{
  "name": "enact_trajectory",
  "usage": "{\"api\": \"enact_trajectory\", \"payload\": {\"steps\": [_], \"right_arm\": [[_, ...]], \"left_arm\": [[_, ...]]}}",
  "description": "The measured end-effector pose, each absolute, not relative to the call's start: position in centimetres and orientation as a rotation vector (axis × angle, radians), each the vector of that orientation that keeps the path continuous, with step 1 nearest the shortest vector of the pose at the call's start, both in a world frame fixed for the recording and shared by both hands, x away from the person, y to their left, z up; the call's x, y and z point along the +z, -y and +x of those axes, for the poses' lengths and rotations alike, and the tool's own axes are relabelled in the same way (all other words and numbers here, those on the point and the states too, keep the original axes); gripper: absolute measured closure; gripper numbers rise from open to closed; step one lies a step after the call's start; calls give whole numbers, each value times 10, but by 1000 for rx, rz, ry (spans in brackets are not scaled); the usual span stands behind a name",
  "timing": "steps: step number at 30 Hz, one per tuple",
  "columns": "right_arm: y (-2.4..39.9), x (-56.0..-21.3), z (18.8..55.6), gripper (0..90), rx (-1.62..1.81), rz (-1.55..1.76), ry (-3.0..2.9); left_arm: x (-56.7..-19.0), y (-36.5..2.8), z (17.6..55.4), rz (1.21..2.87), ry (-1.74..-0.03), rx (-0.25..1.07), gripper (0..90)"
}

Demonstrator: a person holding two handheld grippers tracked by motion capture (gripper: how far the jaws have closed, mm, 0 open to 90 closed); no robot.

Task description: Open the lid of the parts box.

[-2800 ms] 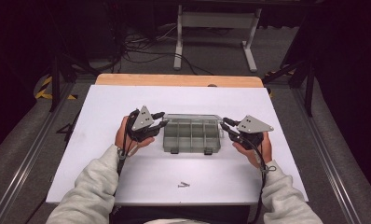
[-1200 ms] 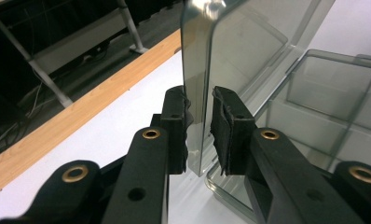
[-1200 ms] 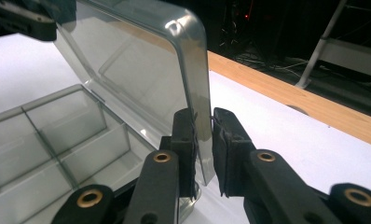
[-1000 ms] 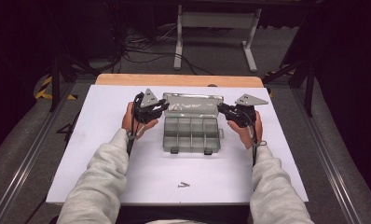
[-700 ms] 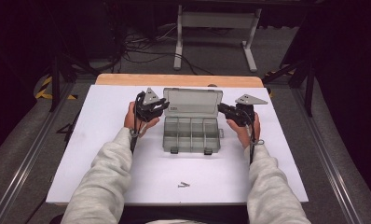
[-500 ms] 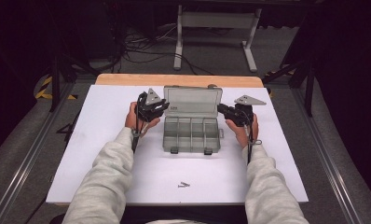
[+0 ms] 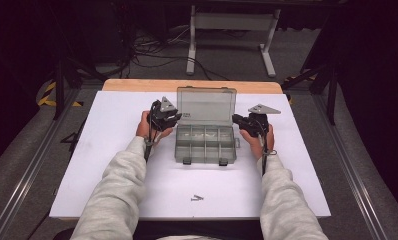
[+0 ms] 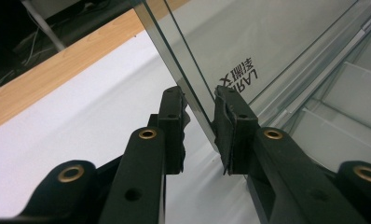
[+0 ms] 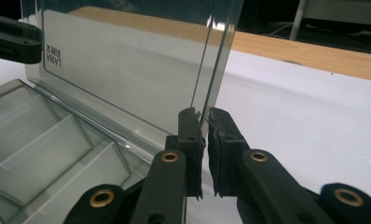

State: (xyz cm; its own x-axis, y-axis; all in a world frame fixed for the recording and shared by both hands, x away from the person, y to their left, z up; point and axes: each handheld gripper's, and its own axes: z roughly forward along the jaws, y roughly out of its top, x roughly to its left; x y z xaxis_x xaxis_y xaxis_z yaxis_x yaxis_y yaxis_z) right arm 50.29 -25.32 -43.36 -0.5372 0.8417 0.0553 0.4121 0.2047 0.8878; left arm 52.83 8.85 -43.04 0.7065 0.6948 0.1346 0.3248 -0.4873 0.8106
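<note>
Both my grippers are on the lid (image 7: 206, 104) of the clear organizer box (image 7: 205, 144), which sits mid-table on the white mat (image 7: 112, 165) with its lid standing up. Right gripper (image 9: 203, 122) is clamped on the lid's edge. Left gripper (image 8: 198, 103) straddles the opposite edge, jaws just eased apart, with a gap at one pad.

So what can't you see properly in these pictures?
- Small dark bits on the table, high view: too small to tell what they are.
- Lid, left gripper view: top cut off by the edge.
- Box compartments, right gripper view: cut off at the left edge.
</note>
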Motion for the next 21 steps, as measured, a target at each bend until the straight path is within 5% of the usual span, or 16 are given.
{"api": "enact_trajectory", "payload": {"steps": [21], "right_arm": [[252, -443, 506, 817, 1235, 1181, -2100]], "left_arm": [[-441, -83, 532, 2157, -794, 566, 721]]}}
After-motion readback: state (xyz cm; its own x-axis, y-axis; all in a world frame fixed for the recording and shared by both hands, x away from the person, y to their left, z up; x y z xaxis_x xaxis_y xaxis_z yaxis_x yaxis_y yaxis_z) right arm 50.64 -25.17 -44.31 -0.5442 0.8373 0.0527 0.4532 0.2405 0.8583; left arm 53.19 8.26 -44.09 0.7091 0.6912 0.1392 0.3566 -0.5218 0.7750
